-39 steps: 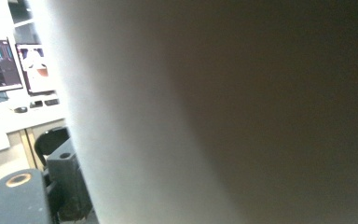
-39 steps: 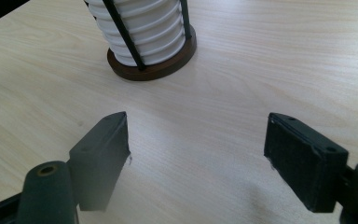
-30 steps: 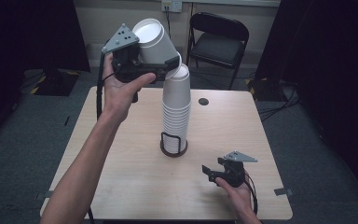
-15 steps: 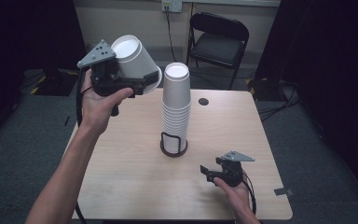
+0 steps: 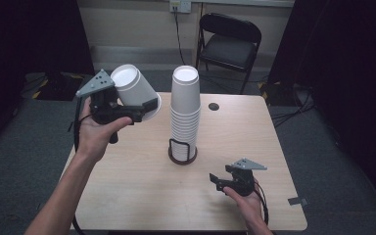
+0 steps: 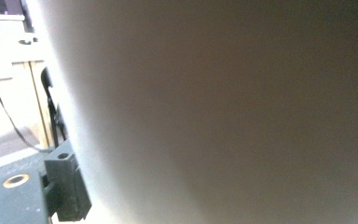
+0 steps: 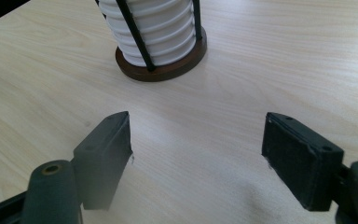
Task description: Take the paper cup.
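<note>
Cup (image 5: 133,90), clamped at its rim in the left gripper (image 5: 144,108), tilts base toward eleven o'clock, left of the stack (image 5: 185,110); right gripper (image 5: 219,181) rests open.

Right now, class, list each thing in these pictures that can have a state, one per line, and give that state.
Left gripper: shut on the paper cup, held above the table.
Paper cup: lifted, tilted, base up, apart from the stack.
Cup stack: upright, upside down, in its holder.
Holder: standing on the table.
Right gripper: open, holding nothing, low over the table.
Folding chair: unfolded, unoccupied.
</note>
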Motion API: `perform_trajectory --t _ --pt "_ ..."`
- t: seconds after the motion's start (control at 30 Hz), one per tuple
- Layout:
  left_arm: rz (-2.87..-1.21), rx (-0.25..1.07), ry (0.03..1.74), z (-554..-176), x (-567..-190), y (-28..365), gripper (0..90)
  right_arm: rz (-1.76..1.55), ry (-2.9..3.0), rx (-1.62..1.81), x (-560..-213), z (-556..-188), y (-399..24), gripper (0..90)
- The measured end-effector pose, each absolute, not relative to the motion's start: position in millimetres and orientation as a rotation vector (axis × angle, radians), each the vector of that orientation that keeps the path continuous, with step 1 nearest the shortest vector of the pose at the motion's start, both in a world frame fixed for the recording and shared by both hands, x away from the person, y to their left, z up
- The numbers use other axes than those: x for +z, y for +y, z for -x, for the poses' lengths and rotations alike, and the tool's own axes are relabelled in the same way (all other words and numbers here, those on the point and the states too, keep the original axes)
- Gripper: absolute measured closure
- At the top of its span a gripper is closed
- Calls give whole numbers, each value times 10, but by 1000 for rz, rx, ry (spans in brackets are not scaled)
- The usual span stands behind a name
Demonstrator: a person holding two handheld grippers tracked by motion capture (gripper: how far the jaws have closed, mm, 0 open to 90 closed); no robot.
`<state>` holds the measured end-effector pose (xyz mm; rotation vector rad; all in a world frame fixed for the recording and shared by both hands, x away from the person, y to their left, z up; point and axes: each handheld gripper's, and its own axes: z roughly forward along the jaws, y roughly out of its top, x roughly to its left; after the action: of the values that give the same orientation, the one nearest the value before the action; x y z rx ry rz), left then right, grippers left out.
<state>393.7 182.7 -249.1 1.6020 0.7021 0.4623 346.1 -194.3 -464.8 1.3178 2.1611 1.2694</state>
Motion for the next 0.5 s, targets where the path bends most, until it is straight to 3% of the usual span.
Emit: perform_trajectory --t 0.5 --pt "-1689 313 773 -3766 -3323 1635 115 -1251 2087 1349 -4639 -3405 -1865 300"
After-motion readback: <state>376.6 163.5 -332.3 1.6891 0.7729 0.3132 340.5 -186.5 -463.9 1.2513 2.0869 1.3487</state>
